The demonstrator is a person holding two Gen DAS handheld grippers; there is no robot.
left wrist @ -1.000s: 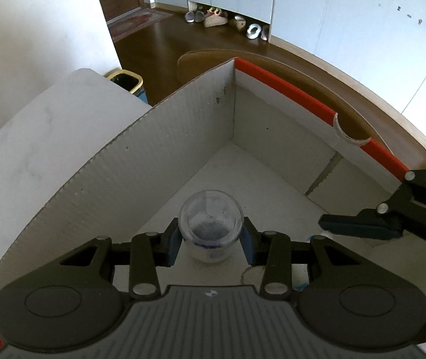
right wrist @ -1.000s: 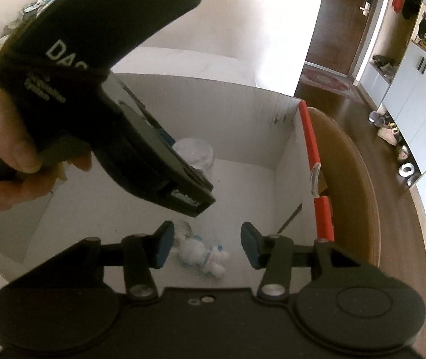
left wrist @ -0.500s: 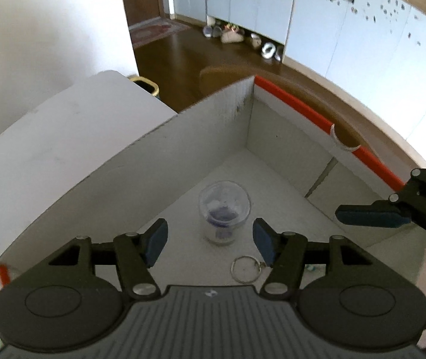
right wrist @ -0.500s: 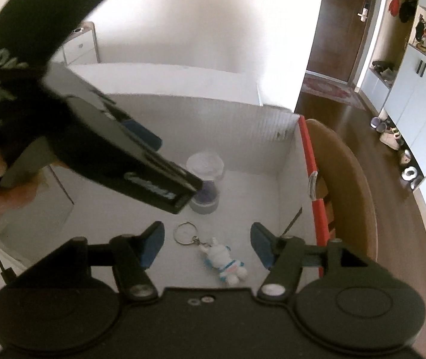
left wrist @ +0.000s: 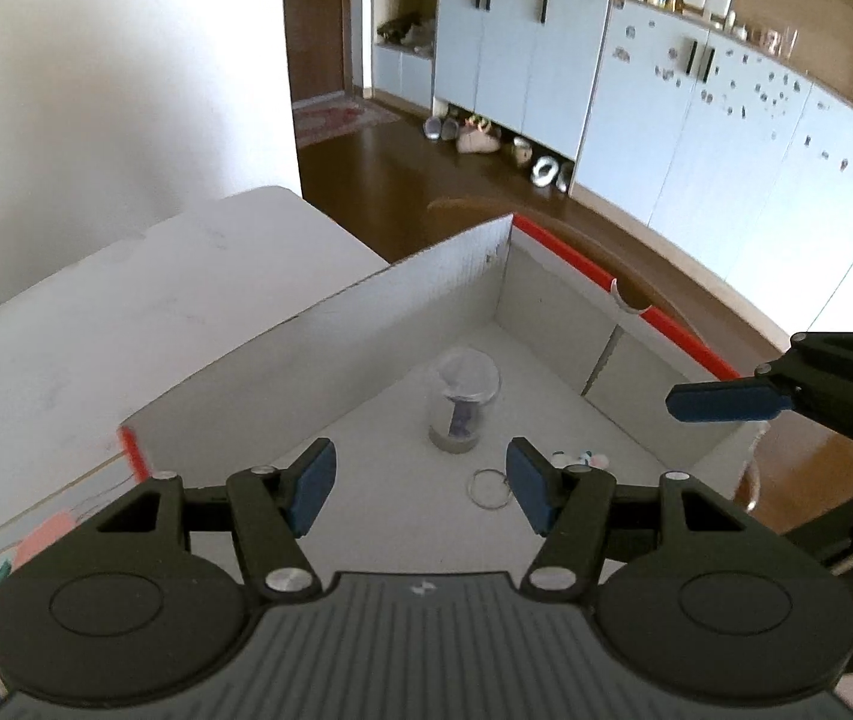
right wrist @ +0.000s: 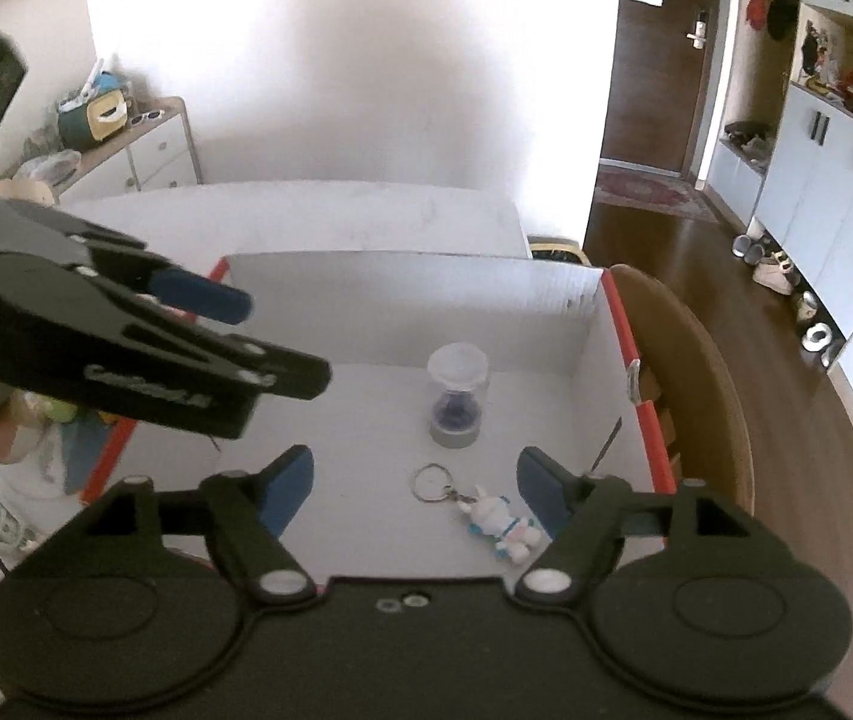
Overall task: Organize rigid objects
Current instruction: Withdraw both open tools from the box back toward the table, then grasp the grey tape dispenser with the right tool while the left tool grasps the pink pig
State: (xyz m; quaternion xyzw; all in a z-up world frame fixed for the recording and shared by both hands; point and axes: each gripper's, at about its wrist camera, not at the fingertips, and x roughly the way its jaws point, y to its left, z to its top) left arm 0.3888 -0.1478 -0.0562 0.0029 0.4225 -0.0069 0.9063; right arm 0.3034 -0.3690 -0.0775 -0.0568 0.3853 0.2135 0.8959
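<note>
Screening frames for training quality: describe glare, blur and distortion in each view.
Left wrist view: fisheye bends the cabinets, the wall glares white, the hourglass looks soft. Right wrist view: wall blown out, the left hand-held gripper slightly blurred.

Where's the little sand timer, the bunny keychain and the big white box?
sand timer (right wrist: 456, 394), right wrist view, on its purple middle.
bunny keychain (right wrist: 495, 517), right wrist view, on the bunny's body.
white box (right wrist: 402, 306), right wrist view, on its far inner wall.
</note>
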